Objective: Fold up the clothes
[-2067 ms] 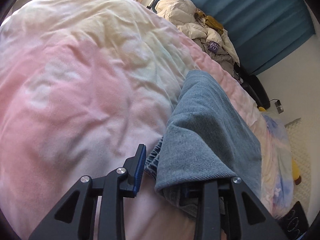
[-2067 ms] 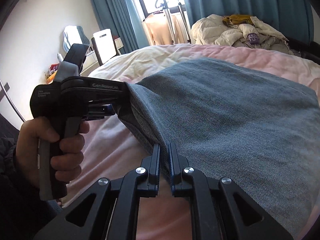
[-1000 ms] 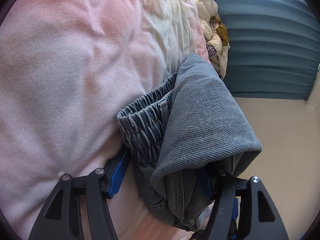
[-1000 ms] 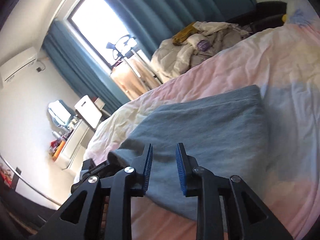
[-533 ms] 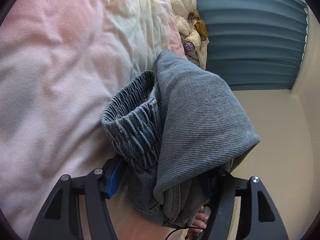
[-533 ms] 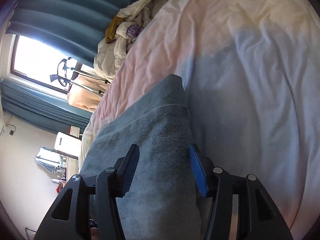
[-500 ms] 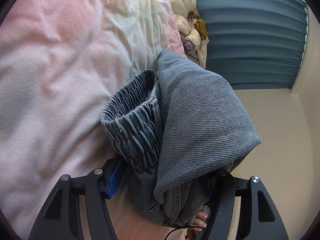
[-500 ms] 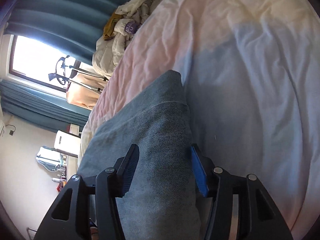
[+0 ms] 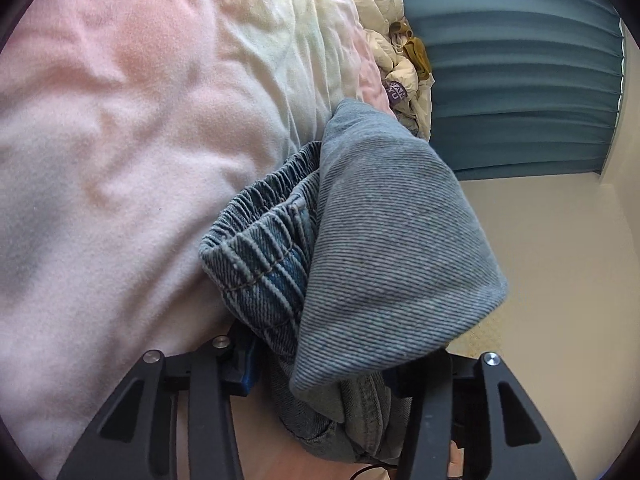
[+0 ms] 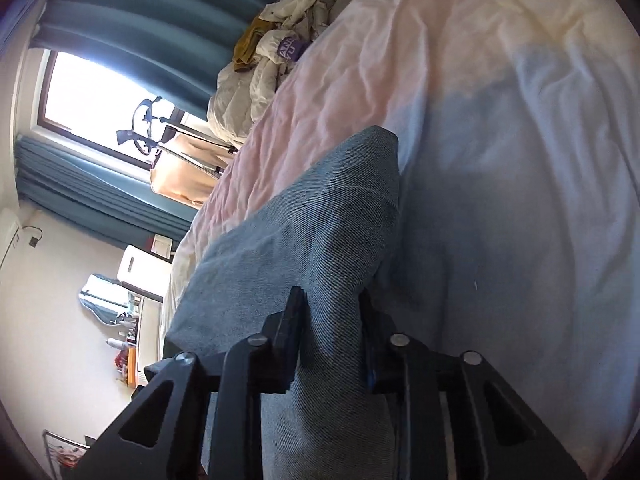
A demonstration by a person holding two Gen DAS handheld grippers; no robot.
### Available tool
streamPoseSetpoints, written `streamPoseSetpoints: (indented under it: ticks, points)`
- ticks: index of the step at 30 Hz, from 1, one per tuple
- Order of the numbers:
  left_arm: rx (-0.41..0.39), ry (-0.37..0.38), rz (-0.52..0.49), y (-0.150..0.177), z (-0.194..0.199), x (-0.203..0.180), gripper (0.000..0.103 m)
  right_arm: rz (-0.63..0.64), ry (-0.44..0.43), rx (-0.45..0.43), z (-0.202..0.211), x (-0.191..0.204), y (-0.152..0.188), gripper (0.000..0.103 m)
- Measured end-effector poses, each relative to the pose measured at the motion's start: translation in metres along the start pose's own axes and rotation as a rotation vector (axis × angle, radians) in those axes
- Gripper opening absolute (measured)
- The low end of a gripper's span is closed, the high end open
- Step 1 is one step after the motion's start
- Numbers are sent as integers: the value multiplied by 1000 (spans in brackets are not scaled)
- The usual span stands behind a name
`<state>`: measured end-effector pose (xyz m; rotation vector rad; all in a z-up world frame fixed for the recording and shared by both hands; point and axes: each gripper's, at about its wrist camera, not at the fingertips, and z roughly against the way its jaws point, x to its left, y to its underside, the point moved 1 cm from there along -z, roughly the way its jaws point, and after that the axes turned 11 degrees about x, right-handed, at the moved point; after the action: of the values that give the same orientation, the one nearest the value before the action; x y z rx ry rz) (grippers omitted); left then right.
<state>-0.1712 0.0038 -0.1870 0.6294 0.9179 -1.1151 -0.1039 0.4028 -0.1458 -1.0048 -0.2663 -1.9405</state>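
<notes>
While the folded denim jeans [image 9: 384, 248] sit on the pastel duvet [image 9: 132, 128] of the bed, both tools are working on the bundle at once. On the left, the left tool [image 9: 336, 364] has its jaws closing around the thick end of the stack, where the elastic waistband [image 9: 260, 236] bulges out sideways from under the top layer; the blue pad is against the waistband side and the far finger is buried in cloth, so it reads as a grip on the jeans. Further right, the right tool [image 10: 330, 320] is also closing its jaws, and a raised ridge of the top denim layer is pinched between its pads. Beyond the bundle, at the far end of the bed, a heap of pale clothes [image 10: 280, 44] lies near the teal curtains [image 9: 520, 80]. The main risk, as I judge it, lies with the left grip: the waistband is escaping the stack, so a lift or a further fold could let the inner layers slide out and undo the fold. On the right, only the top layer seems caught, so pulling there might peel it off the layers beneath or leave a crease instead of moving the whole bundle.
</notes>
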Motion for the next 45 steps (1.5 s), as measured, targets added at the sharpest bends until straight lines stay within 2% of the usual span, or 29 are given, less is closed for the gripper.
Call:
streamPoseSetpoints:
  ticks: [2,8,12,18,23,29,37,45]
  points:
    - [-14,-6,-15,-3,2,-7,38,27,-9,-34,7,10,4,15]
    - [-26,11,-101,-2,23,-41,34,95,-23,-123,39,45,20,13]
    - [-9,12,-177,17,31,-68,32,149,-22,-173,72,67,25,13]
    - [25,37,-251,45,23,-111,32,172,-18,-250,130,67,35,12]
    - [80,48,-321,73,-7,-158,32,158,-11,-322,192,49,39,12]
    - [183,74,-402,120,-69,-215,32,122,20,-430,276,5,45,12]
    - [366,99,-497,201,-198,-277,32,27,111,-596,387,-90,55,12]
    - [516,94,-600,275,-317,-306,32,-62,241,-696,452,-185,66,13]
